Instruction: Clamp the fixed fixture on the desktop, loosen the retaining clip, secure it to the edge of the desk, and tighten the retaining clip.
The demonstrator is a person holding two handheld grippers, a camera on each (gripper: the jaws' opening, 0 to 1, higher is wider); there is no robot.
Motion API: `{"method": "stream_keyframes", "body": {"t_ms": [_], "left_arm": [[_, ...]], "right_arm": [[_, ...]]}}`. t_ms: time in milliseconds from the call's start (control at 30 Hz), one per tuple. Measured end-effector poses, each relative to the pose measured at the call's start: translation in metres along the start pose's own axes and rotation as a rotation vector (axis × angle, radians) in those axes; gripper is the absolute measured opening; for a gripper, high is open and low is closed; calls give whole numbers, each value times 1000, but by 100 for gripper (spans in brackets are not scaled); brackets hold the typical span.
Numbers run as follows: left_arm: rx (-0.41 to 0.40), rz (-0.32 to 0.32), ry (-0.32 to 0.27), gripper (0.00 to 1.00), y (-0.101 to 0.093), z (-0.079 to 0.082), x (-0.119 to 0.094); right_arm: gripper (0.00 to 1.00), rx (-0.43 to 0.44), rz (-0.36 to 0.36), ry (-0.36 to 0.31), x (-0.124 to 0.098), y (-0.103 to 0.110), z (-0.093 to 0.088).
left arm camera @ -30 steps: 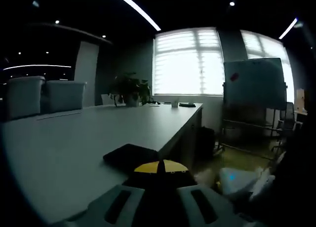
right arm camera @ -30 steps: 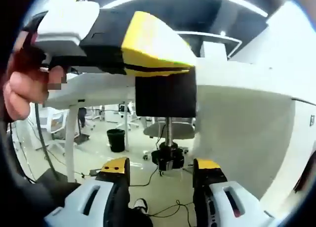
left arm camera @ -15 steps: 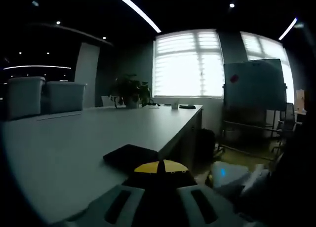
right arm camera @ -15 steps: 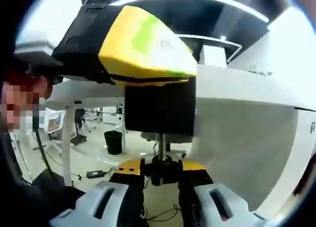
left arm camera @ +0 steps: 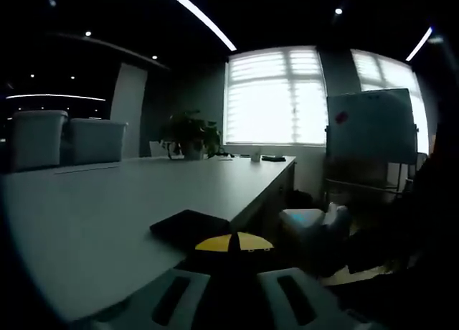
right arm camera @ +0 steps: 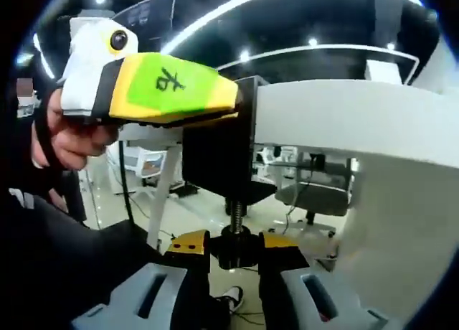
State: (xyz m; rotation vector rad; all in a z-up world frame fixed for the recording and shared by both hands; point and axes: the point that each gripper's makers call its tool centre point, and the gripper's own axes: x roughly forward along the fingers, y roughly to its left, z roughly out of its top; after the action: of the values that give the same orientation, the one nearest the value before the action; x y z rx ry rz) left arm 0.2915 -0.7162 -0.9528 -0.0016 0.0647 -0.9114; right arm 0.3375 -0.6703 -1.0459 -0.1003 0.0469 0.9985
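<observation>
The black clamp fixture (right arm camera: 215, 158) sits on the edge of the white desk (right arm camera: 344, 122). Its top plate (left arm camera: 188, 226) lies flat on the desktop (left arm camera: 107, 215). My left gripper (left arm camera: 233, 242) is shut on the fixture's top; from below it appears as a yellow-green jaw (right arm camera: 215, 104) held by a hand (right arm camera: 72, 140). Under the desk edge the threaded screw (right arm camera: 235, 211) hangs down to a black knob (right arm camera: 235, 245). My right gripper (right arm camera: 235, 250) is shut on that knob, its yellow tips on either side. The right gripper's white body (left arm camera: 308, 222) shows beside the desk edge.
A potted plant (left arm camera: 190, 133) and small items stand at the desk's far end. Two chairs (left arm camera: 64, 140) line the left side, and a whiteboard (left arm camera: 369, 136) stands right of the desk. Below are desk legs (right arm camera: 161, 194) and an office chair (right arm camera: 312, 194).
The right gripper's jaws came together on the screw knob, and its view has since swung round. In the left gripper view the right gripper has risen closer to the desk edge.
</observation>
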Motion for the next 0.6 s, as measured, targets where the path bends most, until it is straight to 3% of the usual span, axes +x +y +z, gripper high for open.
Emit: {"method": "stream_keyframes", "body": {"t_ms": [200,400,500,600], "left_arm": [[5,-4,4,1,1,0,1],[6,-7,4,1,1,0,2],[5,-8,2,1,1,0,2],[4,-11,-2,1,1,0,2]], "right_arm": [[24,31,118,-7,-1,6,1],[24,18,147,9,0,10,1],[25,17,92,23,-1,10,0],[32,-11,-35,41,-5,1,0]]}}
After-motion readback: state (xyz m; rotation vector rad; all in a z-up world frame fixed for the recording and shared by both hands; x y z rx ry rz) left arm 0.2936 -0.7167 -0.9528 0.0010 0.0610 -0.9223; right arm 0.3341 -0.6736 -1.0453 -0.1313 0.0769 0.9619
